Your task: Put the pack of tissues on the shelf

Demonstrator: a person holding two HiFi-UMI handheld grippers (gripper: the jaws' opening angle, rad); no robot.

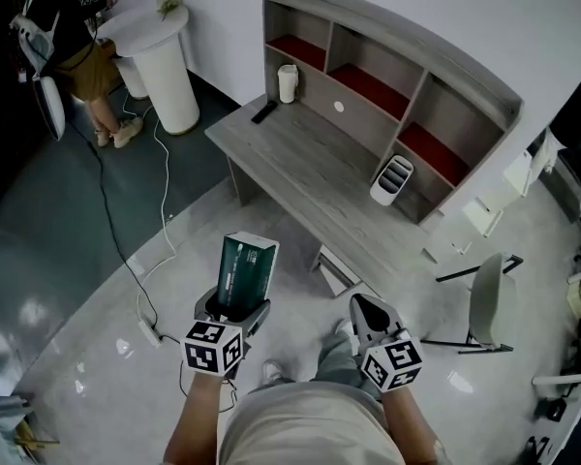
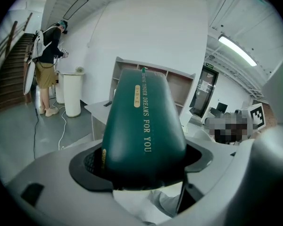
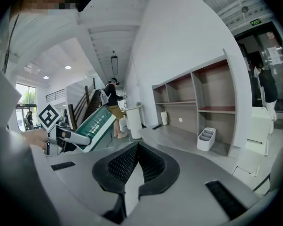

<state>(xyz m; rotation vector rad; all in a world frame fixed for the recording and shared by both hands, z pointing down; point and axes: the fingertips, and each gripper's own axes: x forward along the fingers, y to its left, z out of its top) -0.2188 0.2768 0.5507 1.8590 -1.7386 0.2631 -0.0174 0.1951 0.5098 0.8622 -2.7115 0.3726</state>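
Pack of tissues (image 1: 247, 271) stands clamped in my left gripper (image 1: 234, 308); my right gripper (image 1: 369, 310) is closed, empty; shelf (image 1: 397, 33) at one o'clock.

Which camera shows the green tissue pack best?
The head view: the whole tissue pack shows, held in the left gripper. The left gripper view has it too close; the right gripper view, small and sideways.

Pack of tissues (image 2: 142, 126) covers middle of shelf (image 2: 180, 84) in left gripper view. Person (image 1: 66, 29) cut off at head view's top edge.
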